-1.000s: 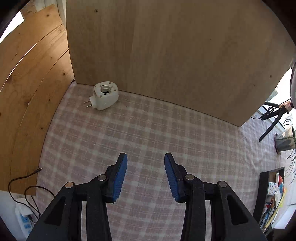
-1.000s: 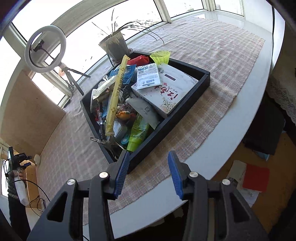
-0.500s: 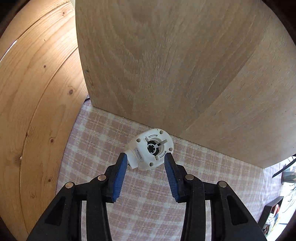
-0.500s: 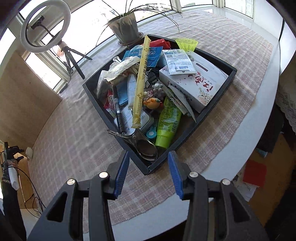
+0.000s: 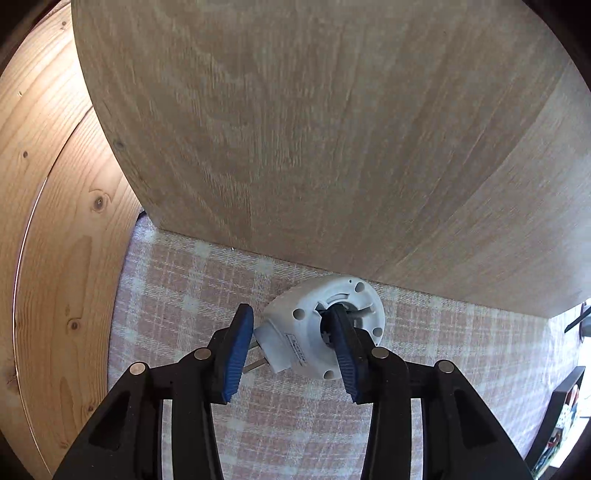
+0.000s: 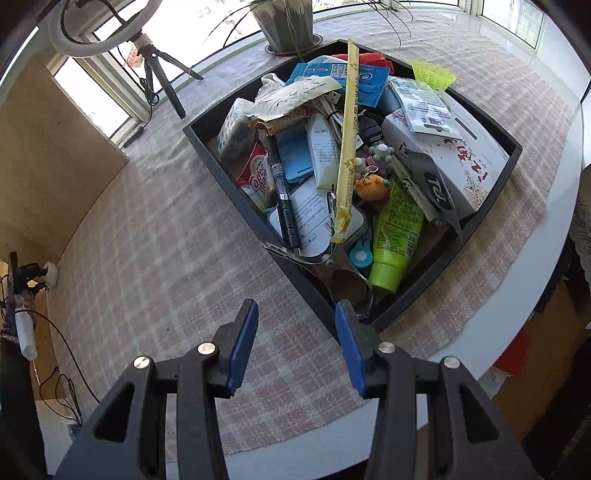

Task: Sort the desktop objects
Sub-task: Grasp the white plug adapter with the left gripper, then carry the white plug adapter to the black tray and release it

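White table (image 6: 532,306) w/ plaid cloth (image 6: 155,236); on cloth: black tray (image 6: 436,288), plant pot (image 6: 286,24), white plug (image 5: 314,332).

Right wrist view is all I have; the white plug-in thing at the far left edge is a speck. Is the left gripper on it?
Observer: Not gripping. The left gripper is open around the round white plastic plug-in adapter, which lies on the pink checked tablecloth.
Operator: Both fingers outside it?
Observer: No. Its right-hand finger dips into the adapter's central socket hole. The left-hand finger is outside, by the two metal prongs.
Operator: Room behind it?
Observer: Little. The adapter sits close to the foot of the upright pale wooden board. I cannot tell whether they touch.
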### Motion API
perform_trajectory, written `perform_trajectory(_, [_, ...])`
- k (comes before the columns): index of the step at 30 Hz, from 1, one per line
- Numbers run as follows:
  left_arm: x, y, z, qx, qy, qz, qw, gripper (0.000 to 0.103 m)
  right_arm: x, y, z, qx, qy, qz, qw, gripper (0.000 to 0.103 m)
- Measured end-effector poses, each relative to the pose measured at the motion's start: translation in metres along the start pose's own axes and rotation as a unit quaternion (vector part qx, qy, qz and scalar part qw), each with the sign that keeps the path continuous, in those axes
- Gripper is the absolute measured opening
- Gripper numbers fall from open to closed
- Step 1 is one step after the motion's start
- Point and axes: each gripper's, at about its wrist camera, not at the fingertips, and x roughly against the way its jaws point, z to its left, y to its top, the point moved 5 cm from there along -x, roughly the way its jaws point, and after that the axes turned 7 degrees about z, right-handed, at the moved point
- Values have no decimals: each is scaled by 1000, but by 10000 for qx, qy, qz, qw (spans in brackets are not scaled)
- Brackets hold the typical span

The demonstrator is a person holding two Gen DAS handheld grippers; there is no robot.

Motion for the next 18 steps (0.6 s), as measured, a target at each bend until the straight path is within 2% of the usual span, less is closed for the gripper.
perform_trajectory(2, [2,-6,0,13,-82,-85,9999,35,-3,0,3,24,14,42,10000,43])
perform_trajectory(3, [5,-9,-1,8,-88,-148,9999,28,-4,0,5,37,18,59,10000,43])
perform_trajectory(7, [9,-24,-8,-57,-201,-84,9997,22,-5,-2,11,128,37,77,9999,43])
perform_trajectory(18, [27,-86,-54,-438,-348,-140,9983,20,5,-9,4,120,198,-50,9997,43])
